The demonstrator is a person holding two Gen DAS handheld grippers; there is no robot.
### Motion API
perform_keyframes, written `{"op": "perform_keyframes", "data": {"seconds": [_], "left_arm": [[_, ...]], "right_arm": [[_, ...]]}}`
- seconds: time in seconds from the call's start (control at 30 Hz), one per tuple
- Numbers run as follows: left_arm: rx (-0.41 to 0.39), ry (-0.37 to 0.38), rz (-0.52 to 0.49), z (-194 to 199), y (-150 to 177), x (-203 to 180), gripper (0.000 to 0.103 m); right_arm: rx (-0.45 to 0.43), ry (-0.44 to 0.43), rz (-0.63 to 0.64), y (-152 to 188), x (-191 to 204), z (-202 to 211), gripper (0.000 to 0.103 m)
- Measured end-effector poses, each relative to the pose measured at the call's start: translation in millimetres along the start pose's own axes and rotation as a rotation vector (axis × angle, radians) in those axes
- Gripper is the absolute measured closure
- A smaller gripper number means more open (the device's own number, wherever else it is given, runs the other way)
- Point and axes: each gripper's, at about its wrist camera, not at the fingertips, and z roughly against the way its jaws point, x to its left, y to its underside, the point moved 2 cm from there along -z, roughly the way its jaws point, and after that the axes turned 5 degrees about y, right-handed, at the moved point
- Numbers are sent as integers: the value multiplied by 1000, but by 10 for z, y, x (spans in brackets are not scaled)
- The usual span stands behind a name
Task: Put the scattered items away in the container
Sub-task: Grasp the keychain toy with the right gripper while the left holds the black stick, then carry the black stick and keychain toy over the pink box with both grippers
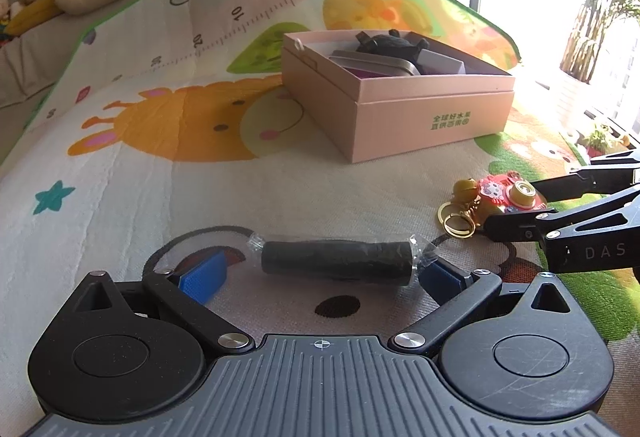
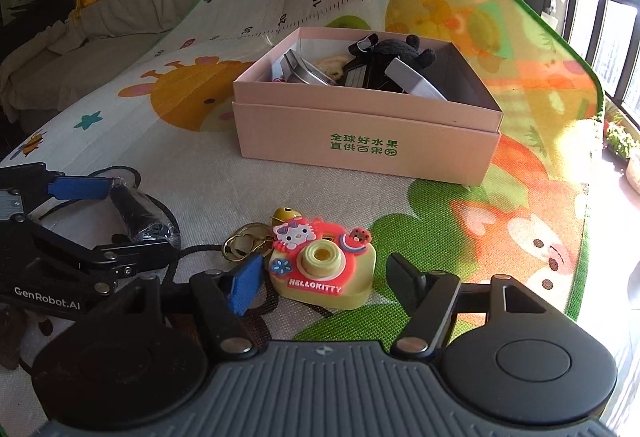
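A pink cardboard box [image 2: 366,133] stands open on the cartoon play mat [image 2: 192,173], upper centre of the right wrist view. Inside it lie a black plush toy [image 2: 404,49], a metal tin [image 2: 304,71] at the left, a flat white-grey piece [image 2: 416,81] leaning toward the right wall, and something dark between them that cannot be made out.

The right gripper [image 2: 324,277] sits low in the centre of its own view, its fingers [image 2: 244,287] half spread around a Hello Kitty camera toy [image 2: 324,269] that rests on the mat in front of the box. The blue left pad is just beside the toy's side; the dark right finger stands clear of it, so nothing is pinched. A gold bell and key rings [image 2: 244,243] lie attached at the toy's upper left.

The left gripper [image 1: 332,273] fills the bottom of the left wrist view, its fingers [image 1: 204,275] spread wide with one blue pad at each end of a black roll in clear wrap [image 1: 338,261]. Whether the pads press on the roll's ends cannot be told.
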Motion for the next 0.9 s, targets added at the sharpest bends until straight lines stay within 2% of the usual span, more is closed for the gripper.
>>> {"op": "perform_keyframes", "data": {"seconds": [0.07, 0.2, 0.37, 0.53, 0.63, 0.7, 0.77, 0.9], "left_arm": [[2, 9, 17, 2, -13, -1, 0], [23, -10, -29, -50, -28, -72, 0], [33, 15, -62, -107, -68, -170, 0], [26, 5, -119, -133, -74, -253, 0], [20, 20, -142, -103, -88, -269, 9], [19, 40, -145, -82, -109, -271, 10], [10, 65, -139, -38, -157, -265, 17], [-26, 95, -162, 100, -330, -292, 18]], "right_arm": [[-5, 1, -1, 0, 3, 22, 46], [-35, -3, -5, -4, -10, 117, 46], [-57, -10, -22, 16, -79, 260, 46], [-96, -4, -39, 52, -157, 465, 46], [-133, 8, -64, 38, -237, 623, 46], [-157, 16, -83, 18, -310, 726, 46], [-175, 22, -95, -8, -373, 811, 46], [-221, 27, -123, -56, -488, 976, 46]]}}
